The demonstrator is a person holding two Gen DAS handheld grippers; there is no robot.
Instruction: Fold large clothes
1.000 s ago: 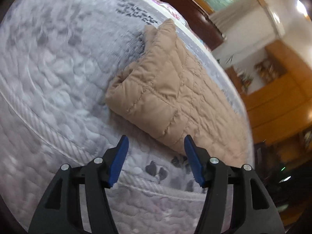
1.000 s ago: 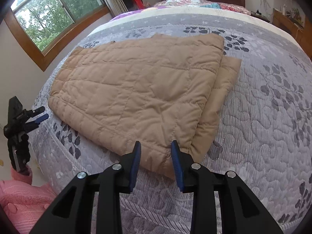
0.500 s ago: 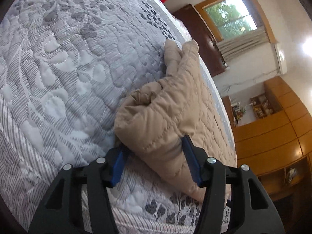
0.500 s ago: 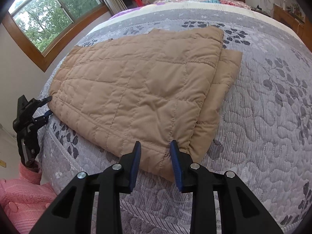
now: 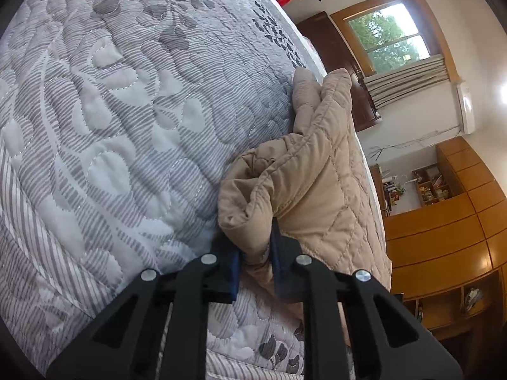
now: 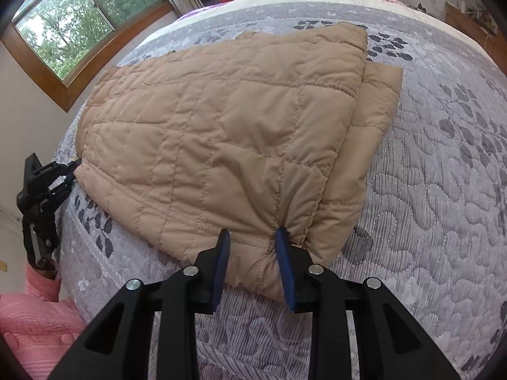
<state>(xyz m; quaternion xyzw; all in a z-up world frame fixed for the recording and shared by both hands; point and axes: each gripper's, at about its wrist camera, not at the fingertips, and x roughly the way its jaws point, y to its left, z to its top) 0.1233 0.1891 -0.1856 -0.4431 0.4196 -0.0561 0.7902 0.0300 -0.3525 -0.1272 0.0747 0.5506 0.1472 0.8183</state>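
Observation:
A tan quilted jacket (image 6: 240, 133) lies folded on the grey floral bedspread (image 6: 427, 190); it also shows in the left wrist view (image 5: 317, 190). My left gripper (image 5: 255, 253) is shut on the jacket's near corner, bunching the fabric between its blue pads. It shows from outside in the right wrist view (image 6: 63, 177) at the jacket's left edge. My right gripper (image 6: 253, 247) has its jaws around the jacket's near right corner, with padded fabric filling the gap between the blue pads and puckered at the right pad.
The bedspread (image 5: 111, 110) stretches wide to the left of the jacket. A pink garment (image 6: 28, 313) sits by the bed's left edge. A window (image 6: 79, 22) is on the left wall. Wooden cabinets (image 5: 450, 228) stand beyond the bed.
My left gripper moved in onto the jacket's corner and closed on it. My right gripper advanced so its jaws straddle the jacket's near right corner, and the fabric now puckers there.

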